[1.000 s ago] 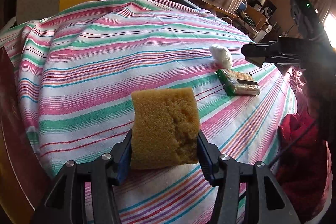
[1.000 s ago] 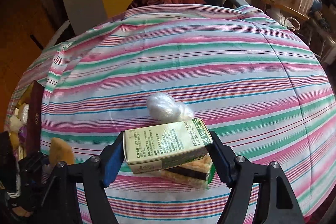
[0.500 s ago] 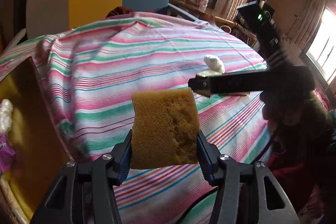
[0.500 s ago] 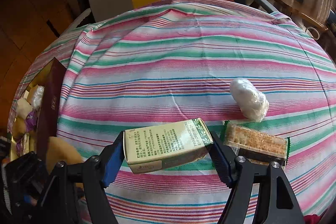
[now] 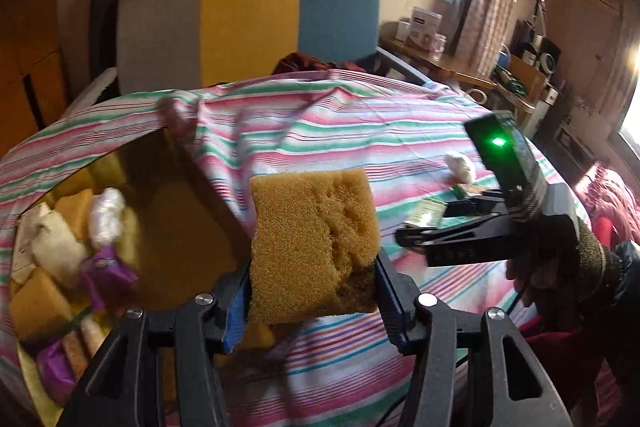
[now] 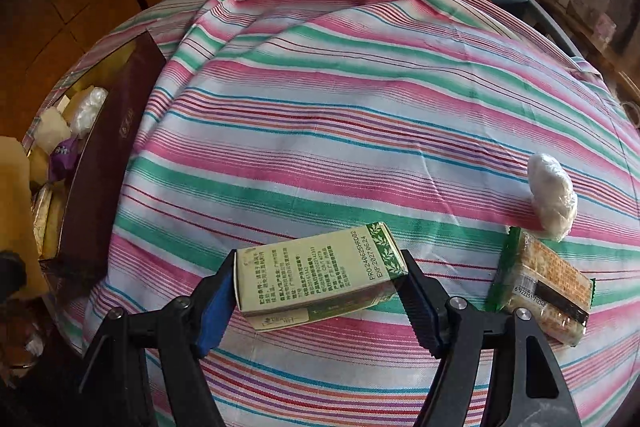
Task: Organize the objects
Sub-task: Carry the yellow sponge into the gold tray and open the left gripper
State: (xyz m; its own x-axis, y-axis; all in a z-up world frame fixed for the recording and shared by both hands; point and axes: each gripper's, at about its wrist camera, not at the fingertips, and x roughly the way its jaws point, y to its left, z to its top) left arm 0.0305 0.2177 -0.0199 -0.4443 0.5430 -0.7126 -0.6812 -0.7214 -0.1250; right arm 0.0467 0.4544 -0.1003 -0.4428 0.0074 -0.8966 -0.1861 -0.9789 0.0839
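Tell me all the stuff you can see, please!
sponge: one, yellow-brown, in the left gripper
carton: one, green and cream, in the right gripper
cracker pack: one, green-edged, on the cloth
white bundle: one, on the cloth beside the pack
box: one, dark red, at the left, full of packets and sponges
cloth: one, pink, green and white stripes
chair: one, grey, yellow, blue, behind
left gripper: black, shut
right gripper: black, shut

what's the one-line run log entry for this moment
left tongs: shut on sponge | right tongs: shut on carton | box: open, part filled | cloth: cracker pack, white bundle
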